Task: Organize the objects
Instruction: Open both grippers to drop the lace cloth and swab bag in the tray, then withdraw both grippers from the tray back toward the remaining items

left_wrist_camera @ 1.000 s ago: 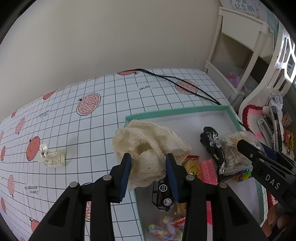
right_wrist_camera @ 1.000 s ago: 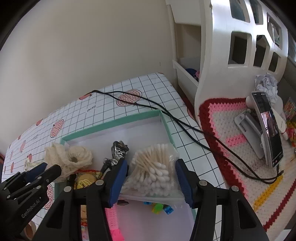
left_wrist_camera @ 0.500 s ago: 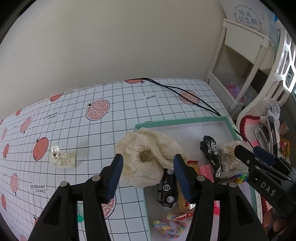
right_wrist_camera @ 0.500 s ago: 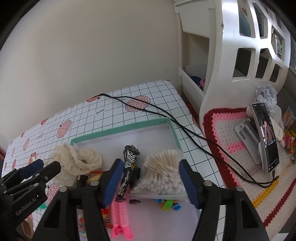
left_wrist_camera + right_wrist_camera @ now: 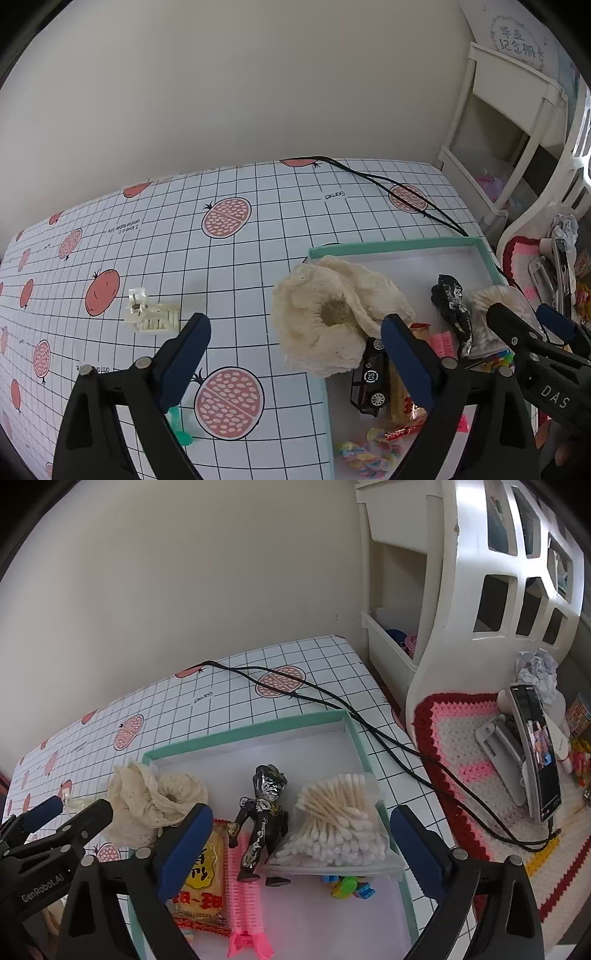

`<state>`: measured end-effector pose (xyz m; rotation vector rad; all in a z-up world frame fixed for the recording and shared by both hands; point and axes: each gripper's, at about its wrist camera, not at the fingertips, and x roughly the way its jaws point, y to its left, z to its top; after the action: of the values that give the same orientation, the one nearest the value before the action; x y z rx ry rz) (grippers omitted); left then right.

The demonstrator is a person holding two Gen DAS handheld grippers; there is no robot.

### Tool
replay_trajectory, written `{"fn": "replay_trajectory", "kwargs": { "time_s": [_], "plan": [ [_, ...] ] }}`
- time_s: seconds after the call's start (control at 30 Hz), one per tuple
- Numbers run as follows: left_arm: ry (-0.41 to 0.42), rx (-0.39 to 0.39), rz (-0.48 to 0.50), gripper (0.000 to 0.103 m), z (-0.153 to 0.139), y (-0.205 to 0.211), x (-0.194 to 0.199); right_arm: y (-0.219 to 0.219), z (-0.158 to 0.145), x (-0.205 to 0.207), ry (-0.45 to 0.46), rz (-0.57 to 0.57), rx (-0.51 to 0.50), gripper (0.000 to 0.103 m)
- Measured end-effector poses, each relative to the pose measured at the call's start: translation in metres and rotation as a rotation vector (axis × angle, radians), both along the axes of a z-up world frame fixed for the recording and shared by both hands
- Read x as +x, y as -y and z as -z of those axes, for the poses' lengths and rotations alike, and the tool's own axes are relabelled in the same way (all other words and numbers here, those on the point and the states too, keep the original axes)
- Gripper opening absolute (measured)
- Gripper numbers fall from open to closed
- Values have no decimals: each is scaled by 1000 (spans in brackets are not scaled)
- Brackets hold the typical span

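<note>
My left gripper [image 5: 295, 354] and right gripper [image 5: 301, 843] gape empty; the cream scrunchie [image 5: 325, 325] straddles the tray's [image 5: 251, 731] left rim, needing repositioning.

Both wrist cameras look down and forward from close above the worktop [image 5: 258, 206], left and right of the shared teal-rimmed tray [image 5: 243, 734]

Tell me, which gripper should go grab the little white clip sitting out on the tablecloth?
Probably the left gripper. It is open, and the white clip lies just beyond its left finger. The right gripper, also open, hangs over the cotton swabs inside the box, farther away.
</note>
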<state>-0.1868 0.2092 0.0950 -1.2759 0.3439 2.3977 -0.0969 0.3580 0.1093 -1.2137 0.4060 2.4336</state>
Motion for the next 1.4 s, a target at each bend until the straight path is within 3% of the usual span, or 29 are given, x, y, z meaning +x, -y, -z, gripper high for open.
{"fn": "replay_trajectory", "kwargs": {
  "time_s": [0.8, 1.4],
  "plan": [
    [24, -23, -31, 95, 7, 4, -6, 7, 4, -2, 11, -25, 0, 103],
    [15, -5, -80, 95, -27, 45, -15, 48, -21, -15, -15, -109, 30, 103]
  ]
}}
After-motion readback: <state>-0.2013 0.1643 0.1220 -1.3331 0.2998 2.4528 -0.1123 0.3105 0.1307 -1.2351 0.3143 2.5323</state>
